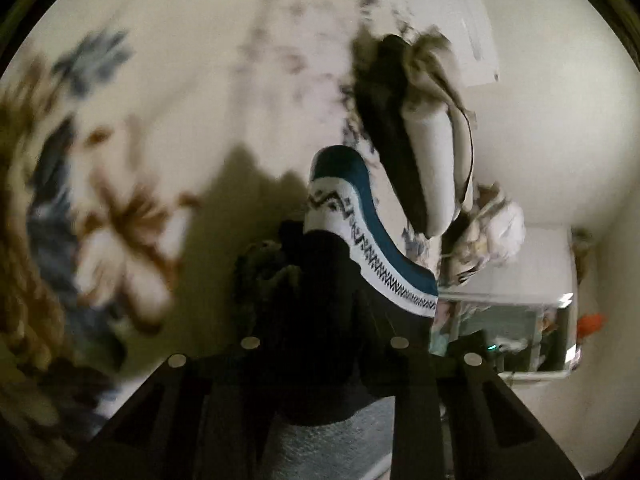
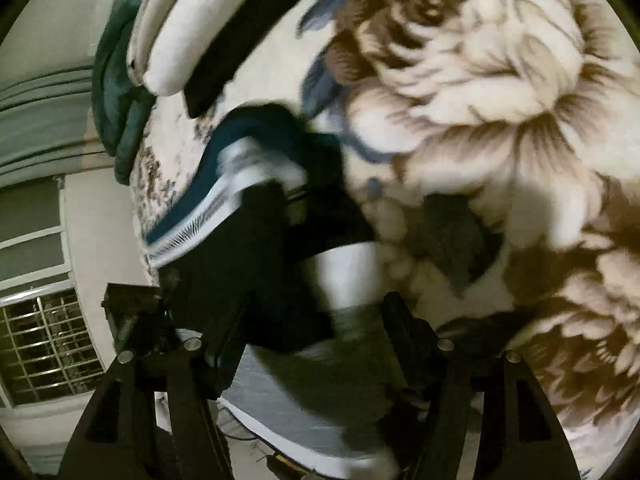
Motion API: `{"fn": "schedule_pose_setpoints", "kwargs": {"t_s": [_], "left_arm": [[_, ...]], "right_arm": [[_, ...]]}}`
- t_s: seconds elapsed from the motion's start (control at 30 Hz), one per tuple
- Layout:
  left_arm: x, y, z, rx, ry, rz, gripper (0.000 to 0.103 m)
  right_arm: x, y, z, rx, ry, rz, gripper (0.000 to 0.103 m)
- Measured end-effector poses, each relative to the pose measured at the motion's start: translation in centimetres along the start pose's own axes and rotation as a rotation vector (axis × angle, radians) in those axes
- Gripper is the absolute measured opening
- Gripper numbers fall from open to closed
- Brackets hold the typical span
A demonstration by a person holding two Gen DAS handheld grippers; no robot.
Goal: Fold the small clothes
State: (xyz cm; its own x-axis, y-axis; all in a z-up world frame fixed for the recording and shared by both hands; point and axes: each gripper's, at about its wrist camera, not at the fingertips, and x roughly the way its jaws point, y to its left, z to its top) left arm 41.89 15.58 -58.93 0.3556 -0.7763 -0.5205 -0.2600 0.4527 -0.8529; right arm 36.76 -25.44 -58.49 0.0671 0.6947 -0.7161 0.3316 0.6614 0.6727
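Observation:
A small knitted garment [image 1: 372, 248], black with teal and white zigzag bands and a grey part, hangs lifted above a floral blanket [image 1: 168, 92]. My left gripper [image 1: 324, 344] is shut on its black upper edge. In the right wrist view the same garment [image 2: 224, 208] is stretched across in front. My right gripper [image 2: 316, 336] has its fingers [image 2: 408, 332] apart with the black and grey cloth between them; whether it grips the cloth is unclear because of blur. The other gripper's dark body [image 2: 264, 232] shows holding the cloth.
A cream and black folded garment [image 1: 424, 148] lies on the blanket beyond; it also shows in the right wrist view [image 2: 188, 32]. A teal cloth [image 2: 120, 92] lies at the bed edge. A mirror [image 1: 508, 340], white walls and a barred window [image 2: 44, 344] stand beside the bed.

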Motion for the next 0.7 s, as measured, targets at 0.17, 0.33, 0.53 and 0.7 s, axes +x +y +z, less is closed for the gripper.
{"fn": "schedule_pose_setpoints", "kwargs": {"t_s": [0.17, 0.33, 0.53, 0.7], "left_arm": [[-3.3, -0.3, -0.9, 0.003, -0.059, 0.025, 0.068], [-2.0, 1.7, -2.4, -0.032, -0.02, 0.009, 0.069], [1.4, 1.8, -2.7, -0.022, 0.008, -0.05, 0.073], [2.0, 1.4, -2.3, -0.023, -0.002, -0.066, 0.073]], "right_arm": [[-0.3, -0.5, 0.1, -0.028, 0.03, 0.013, 0.087], [1.4, -1.7, -0.1, -0.036, 0.122, 0.093, 0.099], [5.4, -2.0, 0.5, -0.064, 0.231, 0.196, 0.103], [7.7, -1.2, 1.4, -0.082, 0.295, 0.246, 0.103]]}}
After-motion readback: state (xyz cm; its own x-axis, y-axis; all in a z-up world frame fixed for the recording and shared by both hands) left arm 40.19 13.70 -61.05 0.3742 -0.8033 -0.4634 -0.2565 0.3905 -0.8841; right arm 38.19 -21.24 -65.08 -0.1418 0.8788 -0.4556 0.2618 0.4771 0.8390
